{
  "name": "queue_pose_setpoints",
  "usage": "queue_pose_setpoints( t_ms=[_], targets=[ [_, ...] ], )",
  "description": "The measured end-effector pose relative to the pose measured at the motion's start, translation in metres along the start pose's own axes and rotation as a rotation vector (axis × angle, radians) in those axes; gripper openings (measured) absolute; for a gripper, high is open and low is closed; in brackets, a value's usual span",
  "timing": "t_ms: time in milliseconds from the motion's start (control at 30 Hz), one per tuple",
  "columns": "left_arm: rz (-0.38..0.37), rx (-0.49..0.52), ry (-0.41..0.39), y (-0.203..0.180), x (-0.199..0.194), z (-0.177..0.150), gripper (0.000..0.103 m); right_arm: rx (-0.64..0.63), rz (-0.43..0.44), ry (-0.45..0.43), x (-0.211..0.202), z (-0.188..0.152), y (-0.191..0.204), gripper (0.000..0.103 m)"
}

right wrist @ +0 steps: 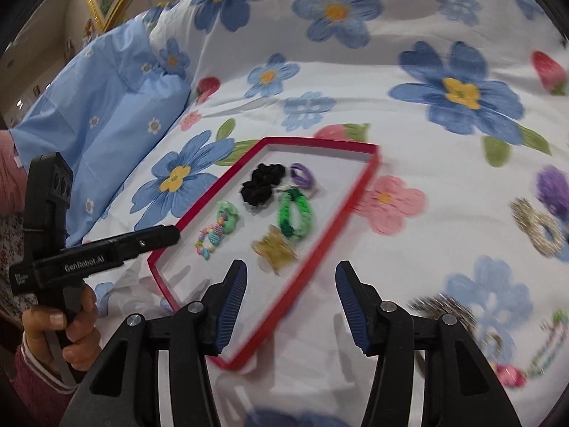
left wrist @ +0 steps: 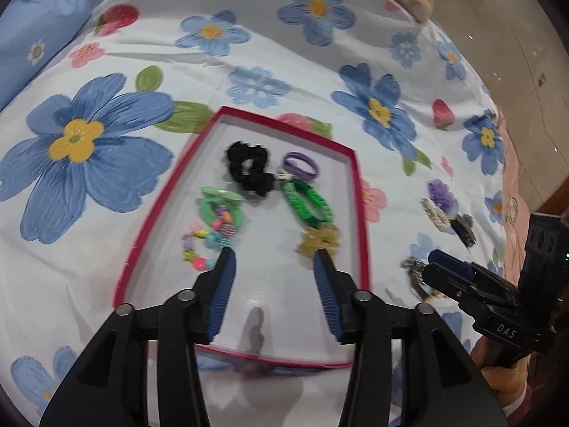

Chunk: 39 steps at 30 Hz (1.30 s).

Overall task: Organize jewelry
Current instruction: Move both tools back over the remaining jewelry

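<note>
A red-rimmed white tray (left wrist: 358, 192) (right wrist: 330, 227) lies on the flowered bedspread. In it are a black scrunchie (left wrist: 249, 170) (right wrist: 262, 183), a purple hair tie (left wrist: 300, 165) (right wrist: 302, 175), a green braided tie (left wrist: 308, 201) (right wrist: 295, 215), a yellow-gold clip (left wrist: 320, 240) (right wrist: 275, 251), a light green tie (left wrist: 222, 206) (right wrist: 227, 213) and a coloured bead bracelet (left wrist: 199, 249) (right wrist: 208, 240). My left gripper (left wrist: 274, 259) is open and empty over the tray's near half. My right gripper (right wrist: 291, 272) is open and empty over the tray's right rim.
Loose pieces lie on the bedspread right of the tray: a purple scrunchie (left wrist: 441, 194) (right wrist: 553, 186), a glittery silver ring (left wrist: 435, 215) (right wrist: 537, 229), a dark clip (left wrist: 464, 229) and a silvery piece (left wrist: 414, 270) (right wrist: 444, 307). A blue pillow (right wrist: 106, 114) lies at left.
</note>
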State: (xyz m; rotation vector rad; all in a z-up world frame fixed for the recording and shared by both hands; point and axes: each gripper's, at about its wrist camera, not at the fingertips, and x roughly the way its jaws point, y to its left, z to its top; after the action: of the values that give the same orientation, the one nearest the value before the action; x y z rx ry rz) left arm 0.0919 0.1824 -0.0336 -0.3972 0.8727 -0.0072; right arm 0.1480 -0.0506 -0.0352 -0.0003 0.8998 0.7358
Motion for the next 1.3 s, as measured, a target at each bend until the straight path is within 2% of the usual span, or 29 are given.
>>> queue_pose_setpoints(
  t_ms=[367, 633, 767, 900, 1167, 1300],
  targets=[
    [-0.093, 0.132, 0.052, -0.081, 0.008, -0.014, 0.048, 0.181, -0.126, -0.093, -0.085, -0.041, -0.082, 0.054],
    [-0.126, 0.226, 0.105, -0.129, 0.026, -0.023, 0.048, 0.290, -0.212, -0.131, -0.124, -0.068, -0.134, 0.054],
    [-0.137, 0.273, 0.146, -0.147, 0.042, -0.026, 0.048, 0.338, -0.233, -0.127, -0.130, -0.081, -0.155, 0.054],
    [-0.144, 0.280, 0.186, -0.159, 0.061, -0.026, 0.048, 0.369, -0.241, -0.123, -0.130, -0.089, -0.169, 0.054],
    [-0.155, 0.324, 0.235, -0.184, 0.096, -0.025, 0.048, 0.387, -0.256, -0.109, -0.121, -0.090, -0.185, 0.054],
    [-0.162, 0.306, 0.258, -0.187, 0.115, -0.022, 0.048, 0.407, -0.268, -0.091, -0.113, -0.088, -0.196, 0.054]
  ],
)
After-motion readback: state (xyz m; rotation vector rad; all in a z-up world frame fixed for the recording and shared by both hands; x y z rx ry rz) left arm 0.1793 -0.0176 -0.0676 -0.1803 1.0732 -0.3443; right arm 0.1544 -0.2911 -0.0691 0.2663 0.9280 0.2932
